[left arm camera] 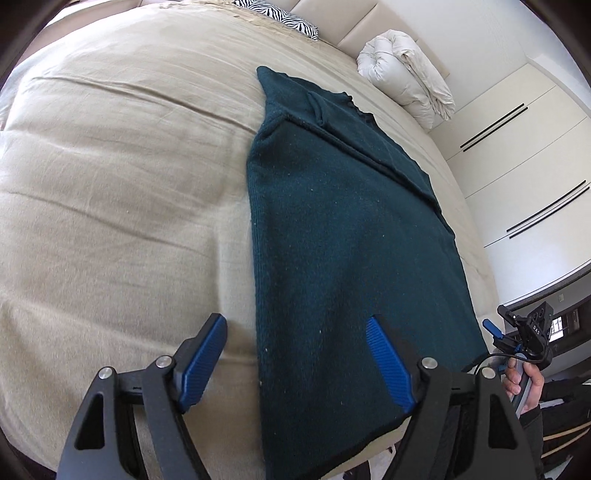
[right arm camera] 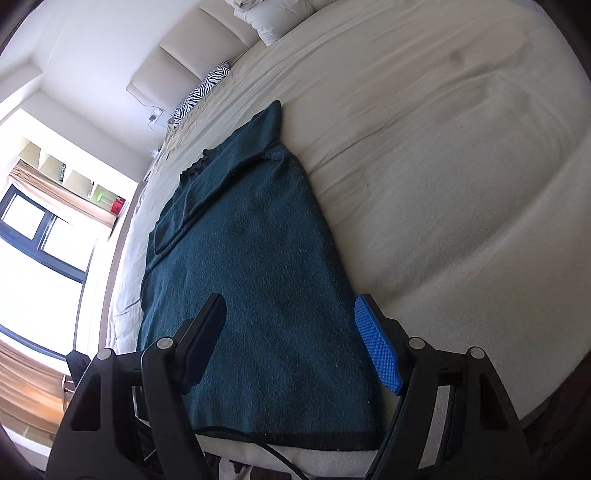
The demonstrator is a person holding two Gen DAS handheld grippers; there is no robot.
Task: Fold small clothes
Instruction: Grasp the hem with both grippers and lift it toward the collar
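A dark teal knit sweater (left arm camera: 332, 236) lies flat on the beige bed (left arm camera: 110, 203), folded into a long strip with its sleeves turned in; its hem is nearest me. My left gripper (left arm camera: 295, 332) is open and empty, held above the hem's left edge. My right gripper (right arm camera: 291, 314) is open and empty, held above the hem's right edge of the sweater (right arm camera: 251, 266). The right gripper also shows at the right in the left wrist view (left arm camera: 517, 332), held in a hand.
A rolled white duvet (left arm camera: 406, 77) and a zebra-print pillow (left arm camera: 280, 14) lie at the head of the bed. White wardrobe doors (left arm camera: 517, 166) stand to the right. A window (right arm camera: 33, 240) is on the left. A black cable (right arm camera: 258, 443) hangs at the bed's near edge.
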